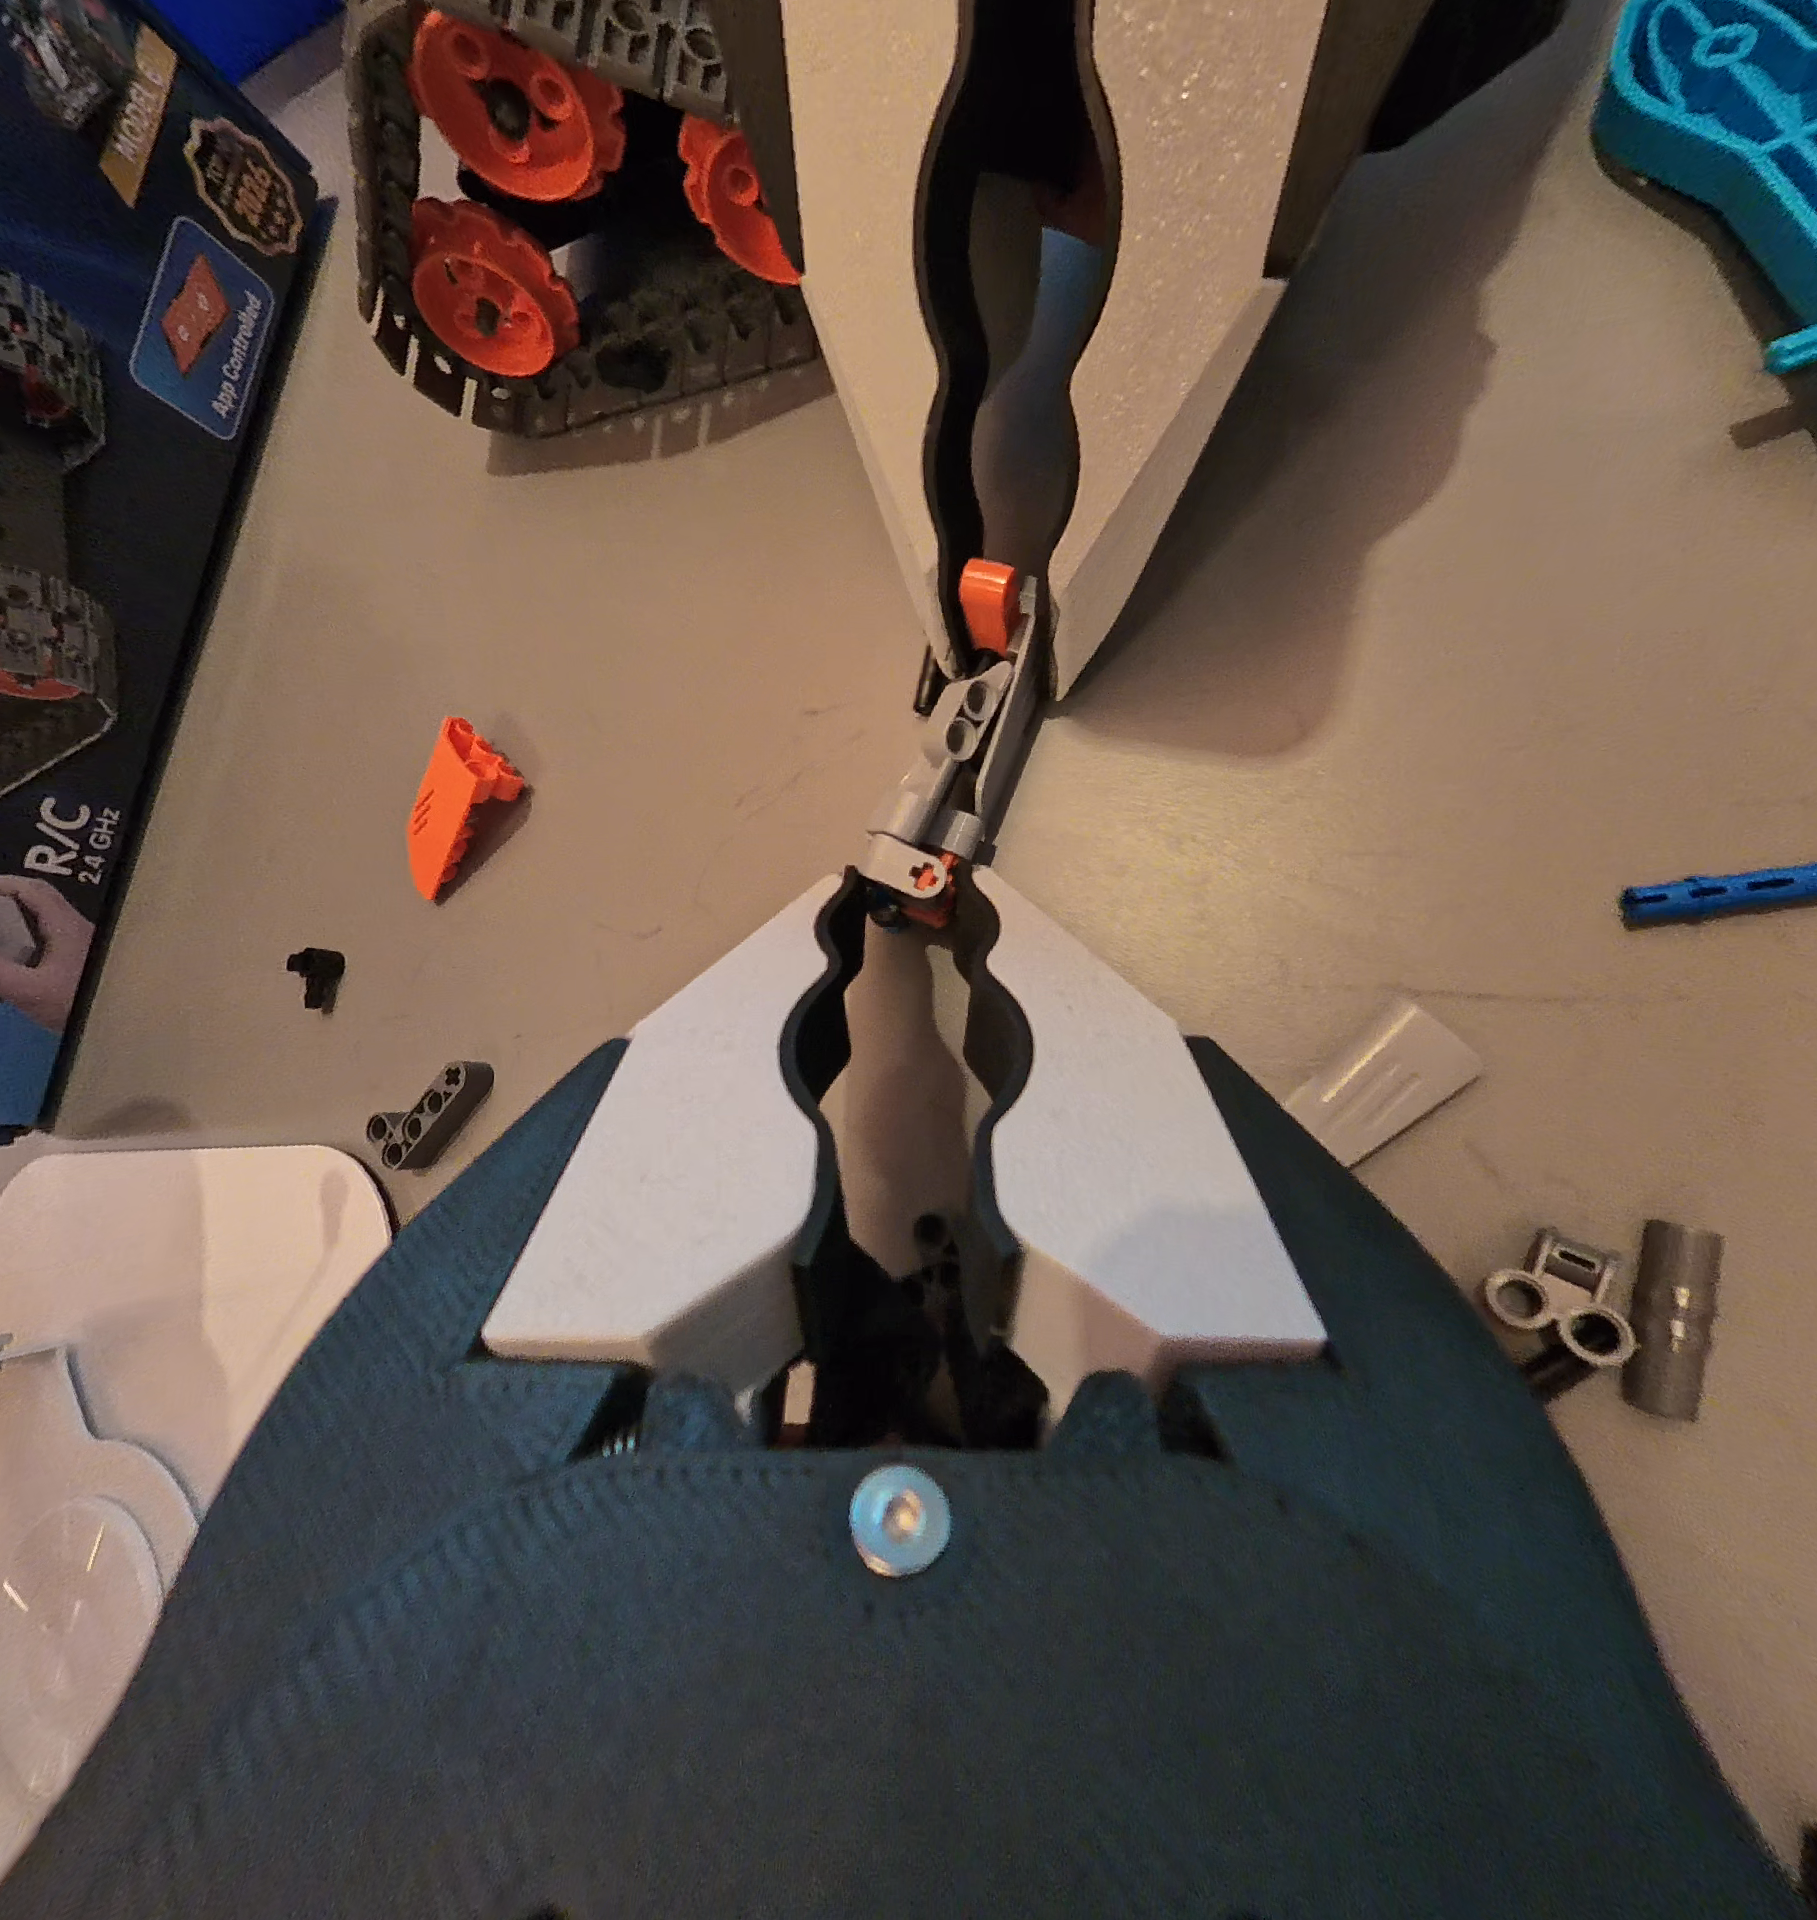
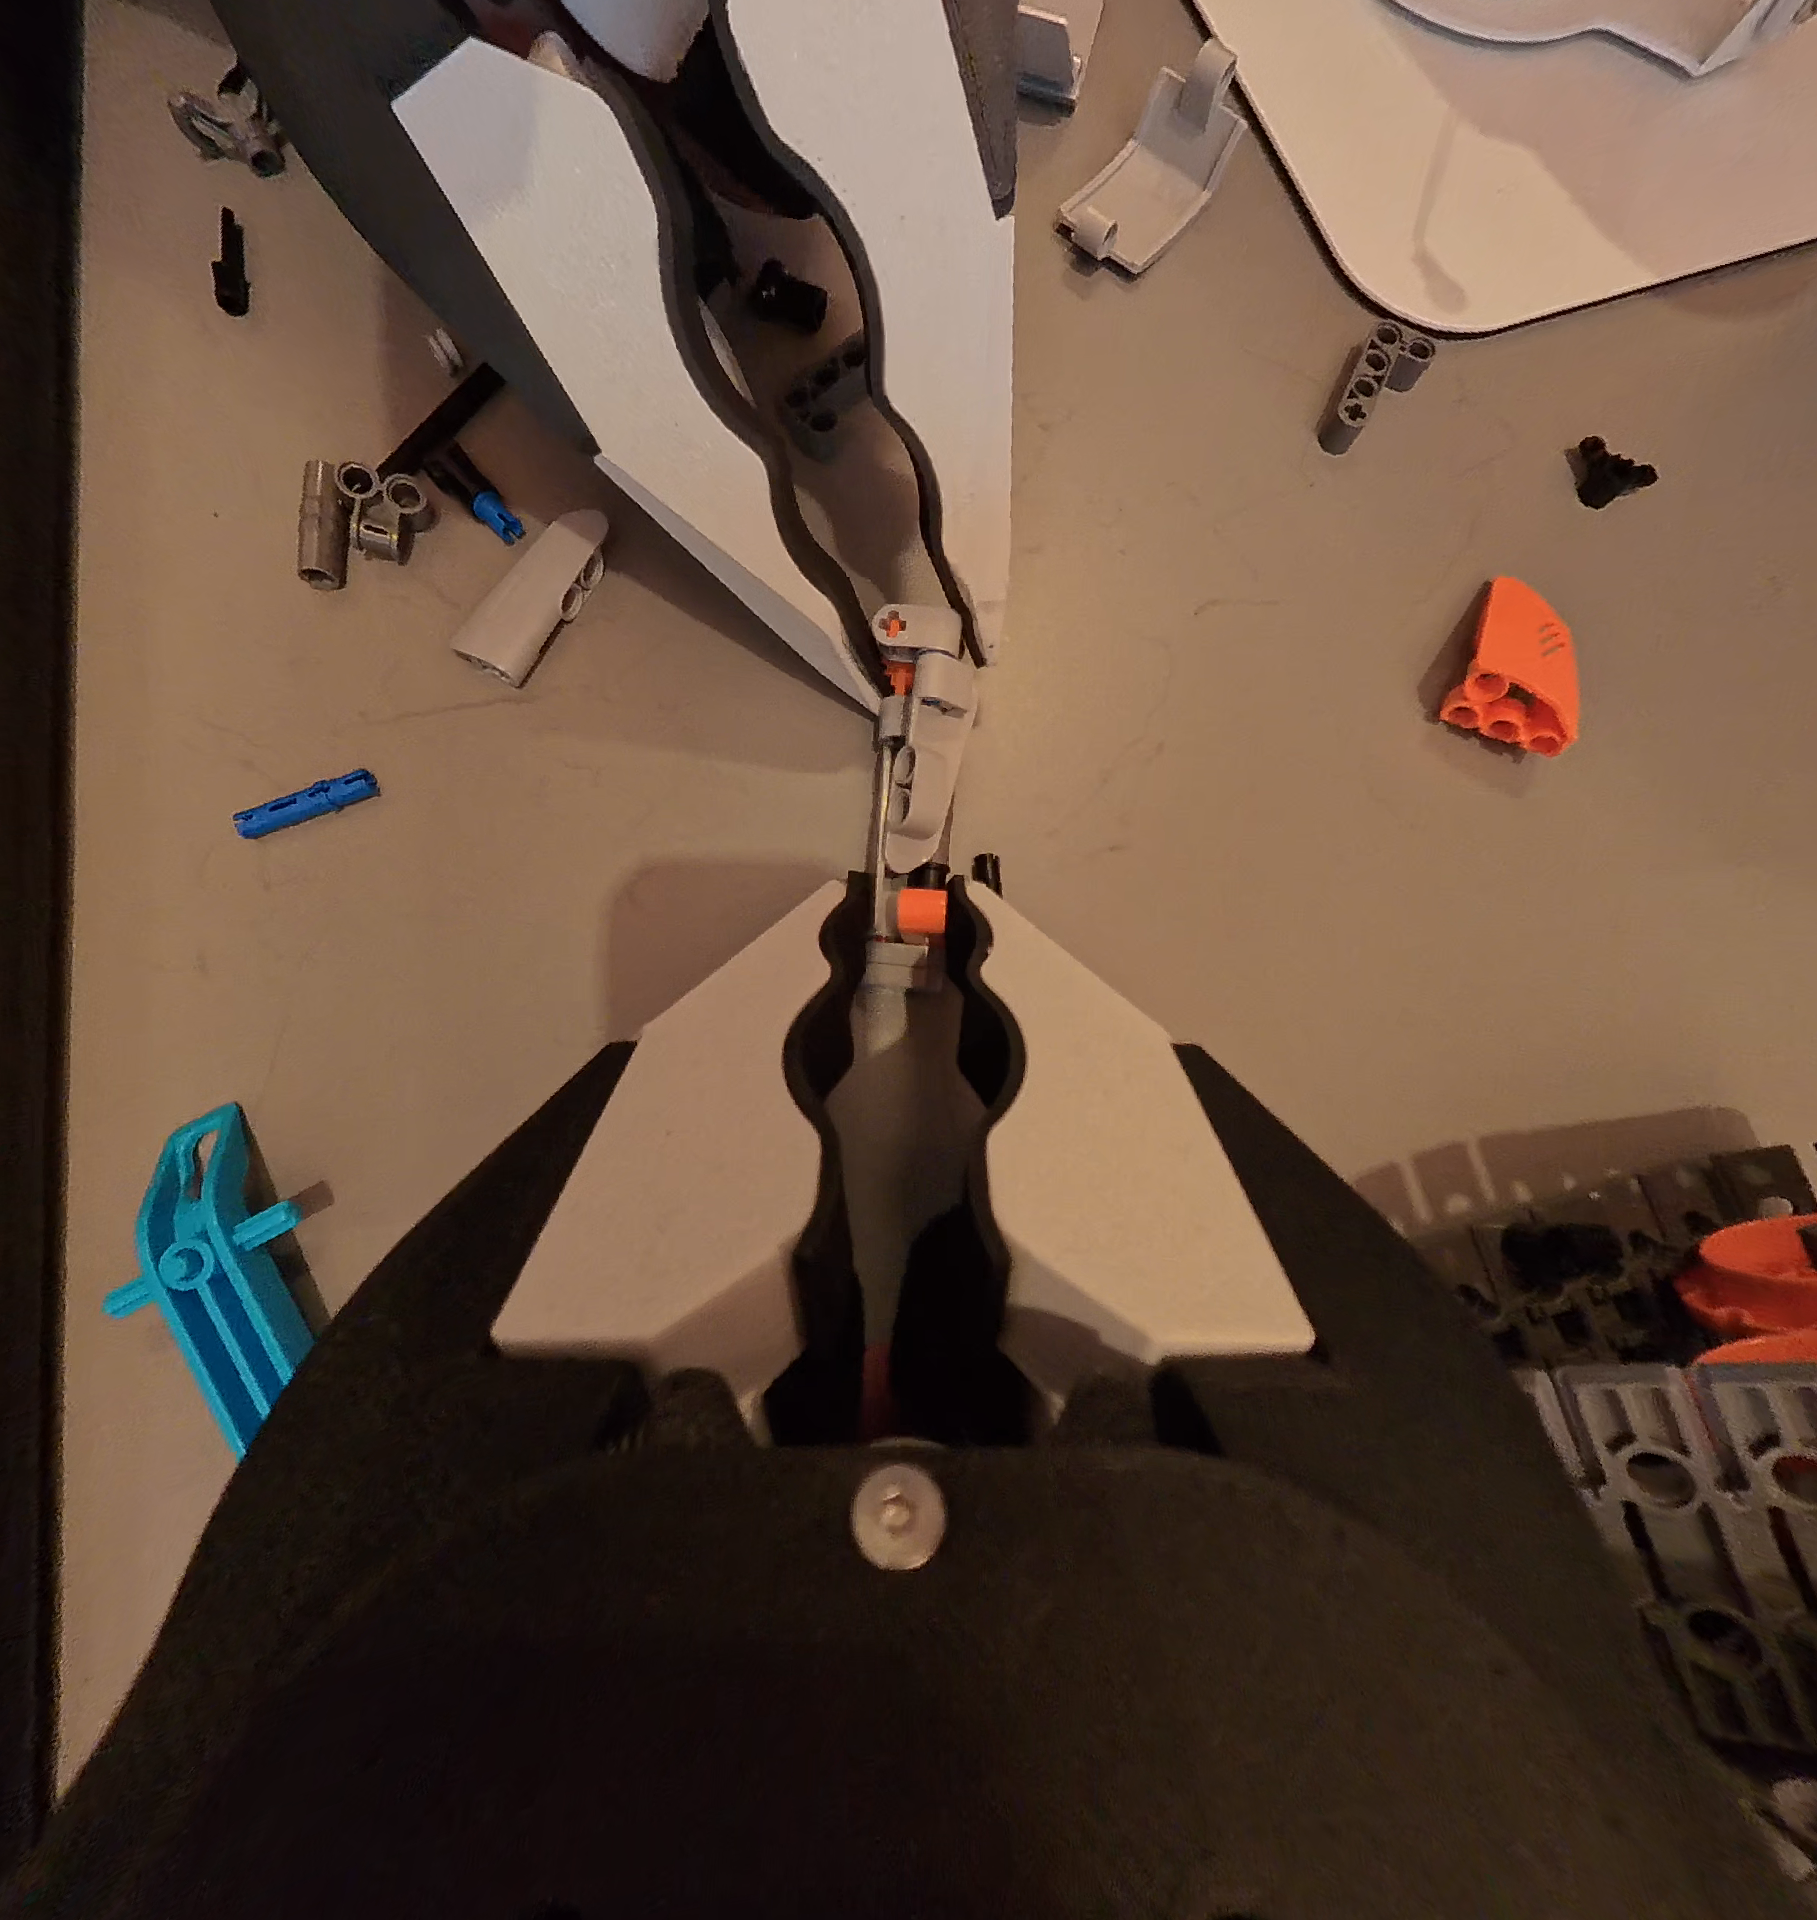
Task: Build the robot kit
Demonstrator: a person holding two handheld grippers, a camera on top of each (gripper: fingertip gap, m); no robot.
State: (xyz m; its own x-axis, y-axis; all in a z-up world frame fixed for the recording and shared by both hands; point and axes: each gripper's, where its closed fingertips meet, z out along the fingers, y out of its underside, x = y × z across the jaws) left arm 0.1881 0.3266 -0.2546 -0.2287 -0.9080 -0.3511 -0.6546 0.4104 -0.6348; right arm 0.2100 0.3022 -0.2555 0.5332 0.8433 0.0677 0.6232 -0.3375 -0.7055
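Grippers both clamp one small grey-and-orange brick assembly — left gripper and right gripper at opposite ends, seemingly just above the table.

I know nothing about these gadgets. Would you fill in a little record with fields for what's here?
Left hand-held gripper: shut on one end of the small grey-and-orange assembly
Right hand-held gripper: shut on its other end
Surface: beige table
Loose pieces: orange wedge, blue pin, grey connectors
Also there: tracked vehicle with orange wheels, turquoise tool, white tray
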